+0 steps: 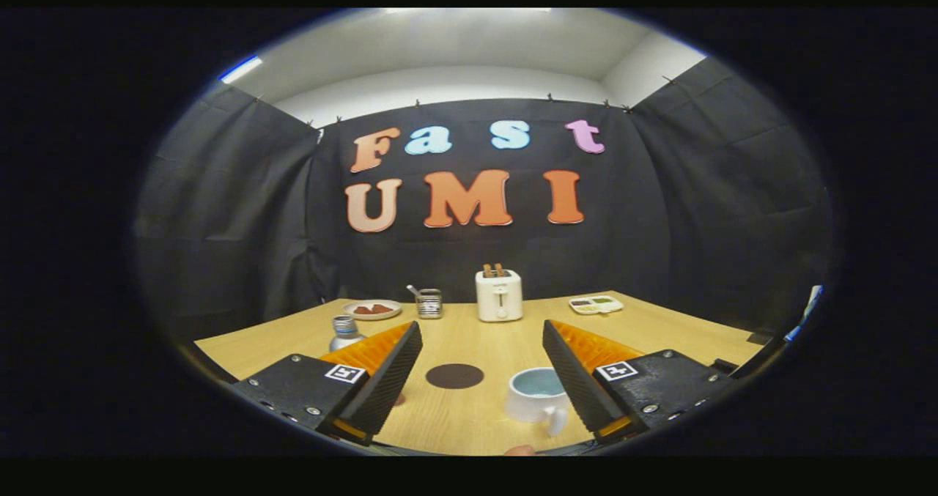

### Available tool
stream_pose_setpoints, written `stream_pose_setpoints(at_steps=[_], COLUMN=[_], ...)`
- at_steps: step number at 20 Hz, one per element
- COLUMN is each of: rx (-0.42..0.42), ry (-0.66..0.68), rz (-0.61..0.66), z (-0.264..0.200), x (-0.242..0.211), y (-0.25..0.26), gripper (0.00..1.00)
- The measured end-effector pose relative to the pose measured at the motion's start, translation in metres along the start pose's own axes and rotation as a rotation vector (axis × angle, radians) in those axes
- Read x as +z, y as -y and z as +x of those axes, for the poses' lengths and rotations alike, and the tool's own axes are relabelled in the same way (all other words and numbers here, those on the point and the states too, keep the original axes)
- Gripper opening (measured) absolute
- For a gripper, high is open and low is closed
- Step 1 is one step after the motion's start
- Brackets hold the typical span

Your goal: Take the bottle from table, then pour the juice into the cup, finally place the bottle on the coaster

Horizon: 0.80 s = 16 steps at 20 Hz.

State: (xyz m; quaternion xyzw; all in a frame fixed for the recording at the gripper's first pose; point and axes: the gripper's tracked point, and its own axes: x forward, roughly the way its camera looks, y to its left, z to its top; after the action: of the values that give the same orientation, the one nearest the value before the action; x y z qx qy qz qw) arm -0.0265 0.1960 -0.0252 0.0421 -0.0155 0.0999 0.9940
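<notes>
Hovering with its fingers (480, 368) spread wide and empty above the tabletop (659, 327), the gripper has yet to take the bottle (344, 332) just beyond its left finger, coaster (454, 376) and cup (537, 397) lying between them; next, swing left.

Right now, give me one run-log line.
claw open, empty | bottle behind left finger, untouched | cup by right finger | coaster bare

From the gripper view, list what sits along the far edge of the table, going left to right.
Plate → metal holder → toaster → divided tray. The gripper is open, nearer than all of these, with the coaster between its fingers.
</notes>
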Motion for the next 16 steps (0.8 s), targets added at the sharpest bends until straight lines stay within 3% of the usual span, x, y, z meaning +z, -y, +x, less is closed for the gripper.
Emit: stream_pose_setpoints(at_steps=[5,8,13,16], rx=[0.073,0.041,-0.046,0.003], ry=[-0.014,-0.080,-0.041,-0.069], rz=[-0.043,-0.032,-0.103,-0.057], z=[0.003,0.008,0.019,0.028], x=[-0.017,-0.038,-0.052,-0.073], y=[-0.045,-0.060,-0.077,-0.100], gripper=[0.99,0.98,0.98,0.99])
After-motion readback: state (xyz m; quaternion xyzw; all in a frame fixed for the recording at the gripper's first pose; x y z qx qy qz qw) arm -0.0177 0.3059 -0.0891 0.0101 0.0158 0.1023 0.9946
